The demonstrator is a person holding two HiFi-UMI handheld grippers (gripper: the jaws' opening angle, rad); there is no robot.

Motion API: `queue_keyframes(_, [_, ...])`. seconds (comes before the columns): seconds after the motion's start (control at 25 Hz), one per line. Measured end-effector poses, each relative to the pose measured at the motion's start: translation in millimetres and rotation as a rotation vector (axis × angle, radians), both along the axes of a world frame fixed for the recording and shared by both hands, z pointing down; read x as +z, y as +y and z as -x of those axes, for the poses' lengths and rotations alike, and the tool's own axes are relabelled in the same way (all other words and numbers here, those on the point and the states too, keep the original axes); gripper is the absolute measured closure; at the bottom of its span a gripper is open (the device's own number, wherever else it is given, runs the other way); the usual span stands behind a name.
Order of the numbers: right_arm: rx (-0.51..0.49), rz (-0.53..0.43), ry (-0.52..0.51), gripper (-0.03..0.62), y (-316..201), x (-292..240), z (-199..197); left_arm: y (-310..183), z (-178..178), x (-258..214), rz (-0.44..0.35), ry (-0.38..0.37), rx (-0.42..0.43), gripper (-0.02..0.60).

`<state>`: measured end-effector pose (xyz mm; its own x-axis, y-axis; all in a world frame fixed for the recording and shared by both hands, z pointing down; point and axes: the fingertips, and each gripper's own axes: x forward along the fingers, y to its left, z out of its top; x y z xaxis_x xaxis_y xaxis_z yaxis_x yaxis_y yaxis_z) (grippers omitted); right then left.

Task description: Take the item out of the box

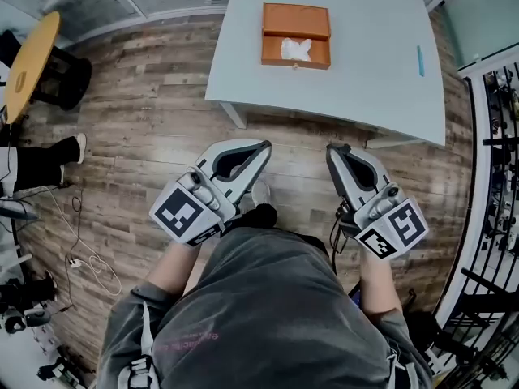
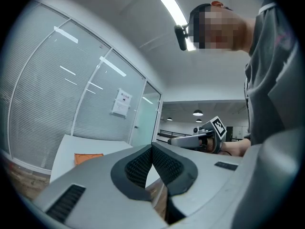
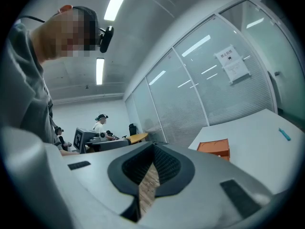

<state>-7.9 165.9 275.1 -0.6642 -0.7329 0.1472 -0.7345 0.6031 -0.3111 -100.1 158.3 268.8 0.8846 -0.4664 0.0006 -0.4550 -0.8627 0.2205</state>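
Observation:
An orange wooden box (image 1: pixel 296 35) stands open near the far edge of the pale table (image 1: pixel 365 79), with a white crumpled item (image 1: pixel 296 49) inside it. The box also shows in the left gripper view (image 2: pixel 88 157) and in the right gripper view (image 3: pixel 214 148). Both grippers hang over the wood floor in front of the table, well short of the box. My left gripper (image 1: pixel 263 146) is shut with nothing in it, its pads meeting at the tip (image 2: pixel 152 147). My right gripper (image 1: pixel 334 148) is likewise shut and empty (image 3: pixel 153 147).
A blue pen (image 1: pixel 420 61) lies at the table's right side. A round yellow table (image 1: pixel 28 63) and a seated person's legs (image 1: pixel 49 160) are at the left, with cables (image 1: pixel 81 258) on the floor. A black rack (image 1: pixel 495 136) lines the right wall.

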Motion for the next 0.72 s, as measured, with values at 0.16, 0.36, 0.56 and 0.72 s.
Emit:
queue_keyframes(0.16, [0.015,0.004,0.007,0.589,-26.6,2.1,11.5,-27.8,11.2,7.6,-0.003,-0.017,0.013,0.574])
queue_keyframes(0.36, [0.021,0.013,0.011,0.589,-48.3,4.8,21.5,-51.5,17.3,7.6,-0.017,-0.017,0.023,0.574])
queue_keyframes(0.56, [0.016,0.008,0.014,0.589,-68.0,2.8,28.0,-67.9,22.8,7.6,-0.011,-0.011,0.023,0.574])
queue_keyframes(0.72, [0.013,-0.002,0.015,0.589,-82.9,0.7,29.8,-80.9,24.3,2.2,-0.021,0.007,0.015,0.574])
